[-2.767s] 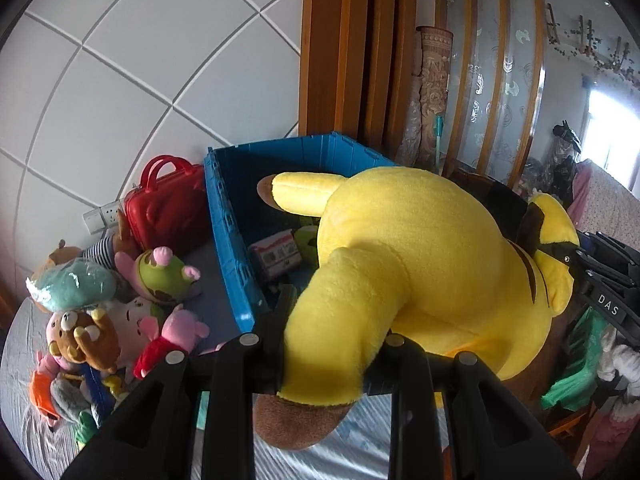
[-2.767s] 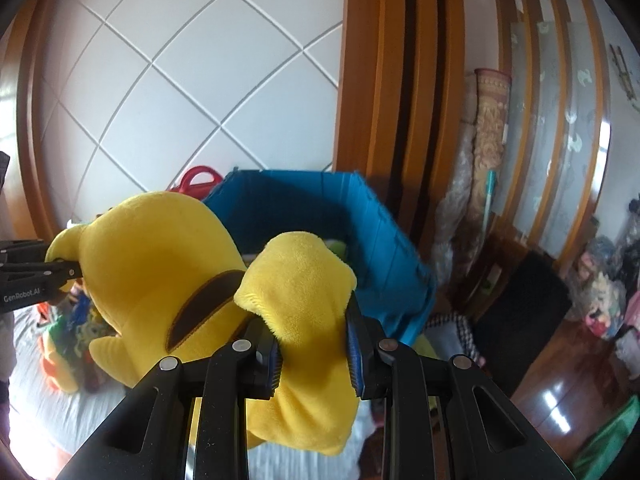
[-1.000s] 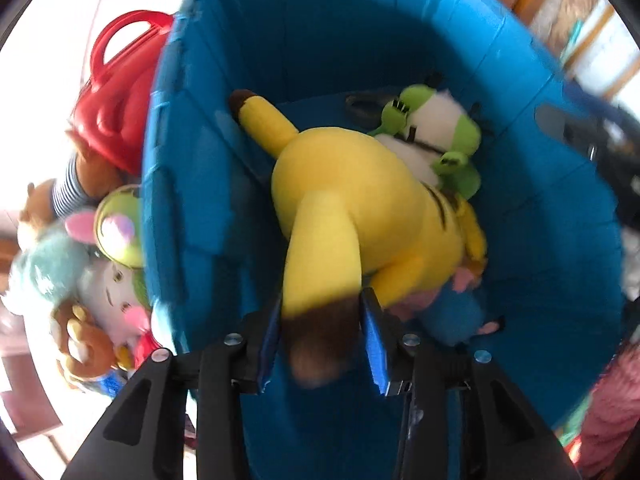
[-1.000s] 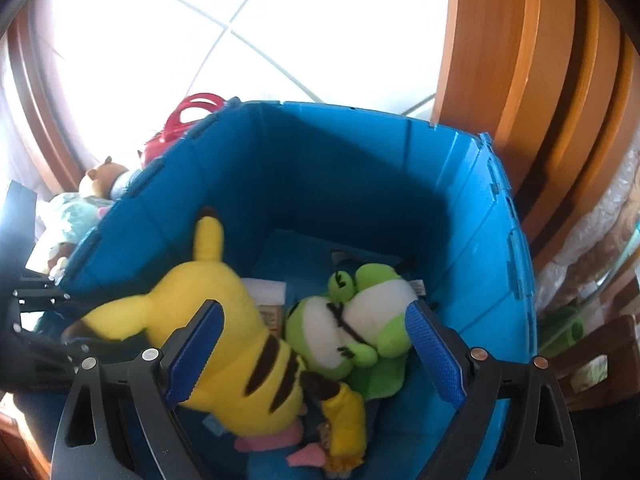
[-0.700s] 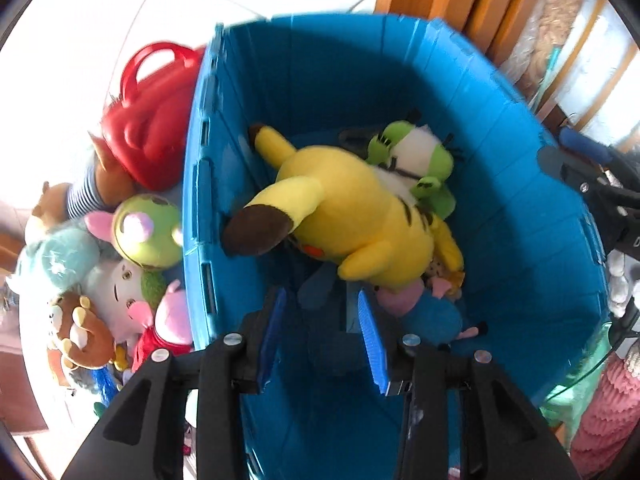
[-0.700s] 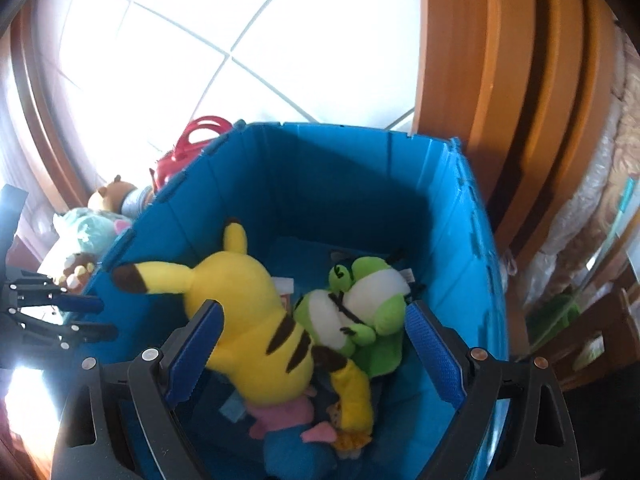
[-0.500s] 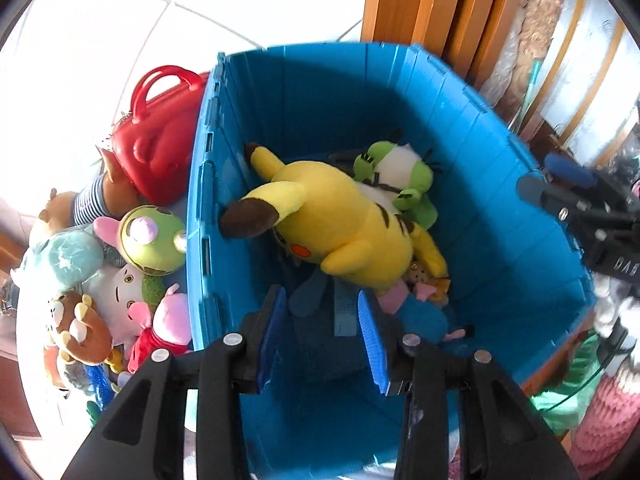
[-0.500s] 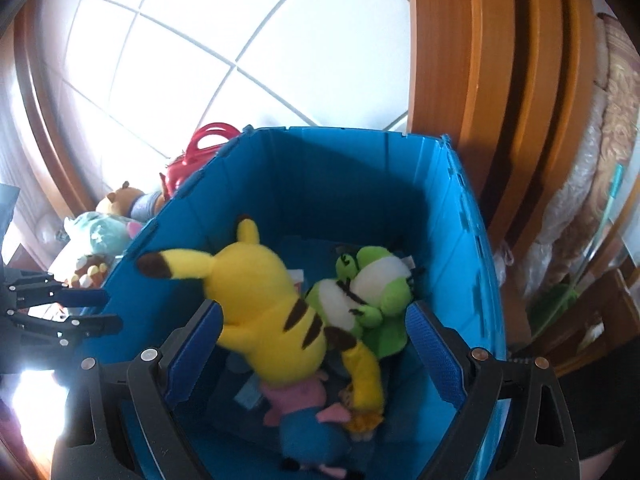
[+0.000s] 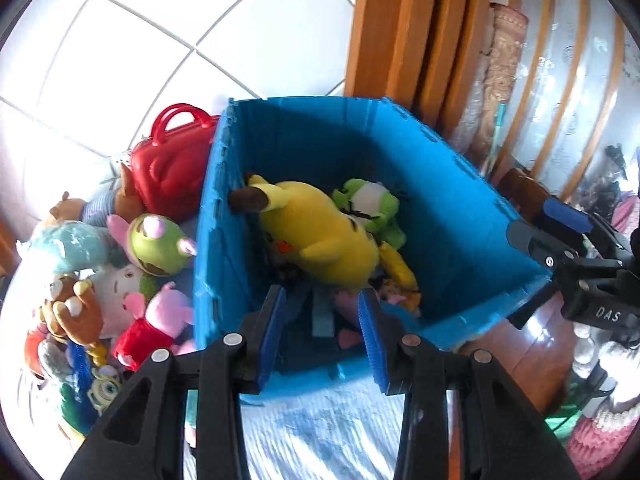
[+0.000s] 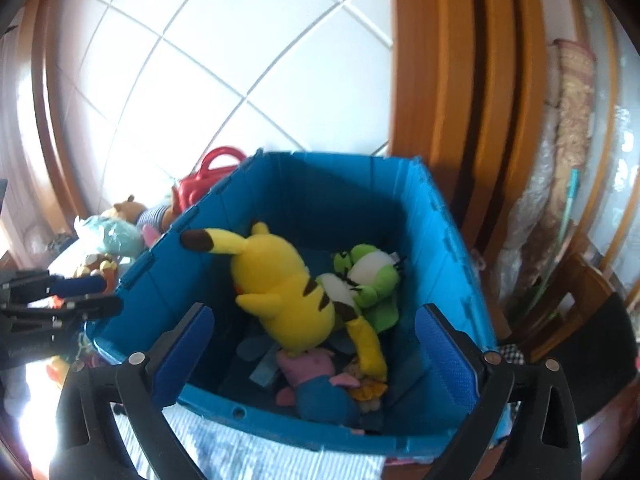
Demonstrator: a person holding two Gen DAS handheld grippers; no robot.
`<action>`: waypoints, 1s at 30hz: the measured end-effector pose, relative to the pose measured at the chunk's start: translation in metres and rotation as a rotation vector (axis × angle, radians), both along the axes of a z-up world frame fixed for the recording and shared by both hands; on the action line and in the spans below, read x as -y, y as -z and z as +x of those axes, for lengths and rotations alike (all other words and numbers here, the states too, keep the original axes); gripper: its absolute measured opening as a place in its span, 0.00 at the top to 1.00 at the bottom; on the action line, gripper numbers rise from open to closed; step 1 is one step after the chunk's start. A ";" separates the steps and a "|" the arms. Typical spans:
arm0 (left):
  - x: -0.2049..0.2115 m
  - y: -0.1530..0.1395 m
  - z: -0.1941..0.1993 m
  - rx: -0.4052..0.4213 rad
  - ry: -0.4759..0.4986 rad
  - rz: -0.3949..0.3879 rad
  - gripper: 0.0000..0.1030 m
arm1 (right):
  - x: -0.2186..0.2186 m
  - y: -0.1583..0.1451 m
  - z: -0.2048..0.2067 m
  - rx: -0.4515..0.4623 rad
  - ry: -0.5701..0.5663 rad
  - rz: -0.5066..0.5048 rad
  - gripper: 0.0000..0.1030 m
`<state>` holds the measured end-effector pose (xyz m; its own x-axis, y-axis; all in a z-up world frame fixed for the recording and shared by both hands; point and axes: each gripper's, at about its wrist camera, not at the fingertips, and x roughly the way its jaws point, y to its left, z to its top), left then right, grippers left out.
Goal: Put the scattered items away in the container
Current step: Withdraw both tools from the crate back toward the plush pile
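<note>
The blue crate point(image 9: 460, 216) point(image 10: 280, 184) stands on the bed. A yellow plush point(image 9: 320, 232) point(image 10: 284, 280) lies inside it beside a green frog plush point(image 9: 372, 204) point(image 10: 372, 276) and a small pink and blue plush point(image 10: 316, 380). My left gripper point(image 9: 322, 320) is open and empty above the crate's near wall. My right gripper point(image 10: 312, 344) is wide open and empty above the crate's near edge. Several plush toys point(image 9: 120, 280) lie left of the crate.
A red toy bag point(image 9: 172, 168) point(image 10: 200, 184) leans by the crate's left wall. A tiled wall point(image 10: 240, 60) and a wooden frame point(image 10: 460, 80) stand behind the crate. The bedsheet point(image 9: 320, 432) is striped. My right gripper shows at the right of the left wrist view point(image 9: 580, 264).
Both grippers carried the yellow plush over the crate and let it go. It now lies inside. Both grippers have since drawn back and up, empty.
</note>
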<state>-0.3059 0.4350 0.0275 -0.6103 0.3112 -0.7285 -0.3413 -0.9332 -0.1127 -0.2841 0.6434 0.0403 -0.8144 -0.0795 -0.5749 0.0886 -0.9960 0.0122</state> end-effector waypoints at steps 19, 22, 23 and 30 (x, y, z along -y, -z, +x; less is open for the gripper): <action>0.031 0.015 0.062 -0.073 -0.119 0.006 0.64 | 0.022 0.021 0.065 -0.004 0.007 -0.043 0.00; 0.038 0.025 0.074 -0.076 -0.158 -0.002 0.64 | 0.028 0.029 0.073 0.003 -0.023 -0.051 0.00; 0.040 0.028 0.078 -0.070 -0.170 -0.002 0.64 | 0.030 0.032 0.075 0.007 -0.035 -0.053 0.00; 0.055 0.047 0.097 -0.043 -0.248 -0.005 0.64 | 0.044 0.049 0.082 0.020 -0.093 -0.027 0.00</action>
<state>-0.2087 0.3795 -0.0198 -0.6979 0.1445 -0.7015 -0.1063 -0.9895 -0.0982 -0.2025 0.5995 -0.0090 -0.7912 -0.1698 -0.5876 0.1802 -0.9828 0.0413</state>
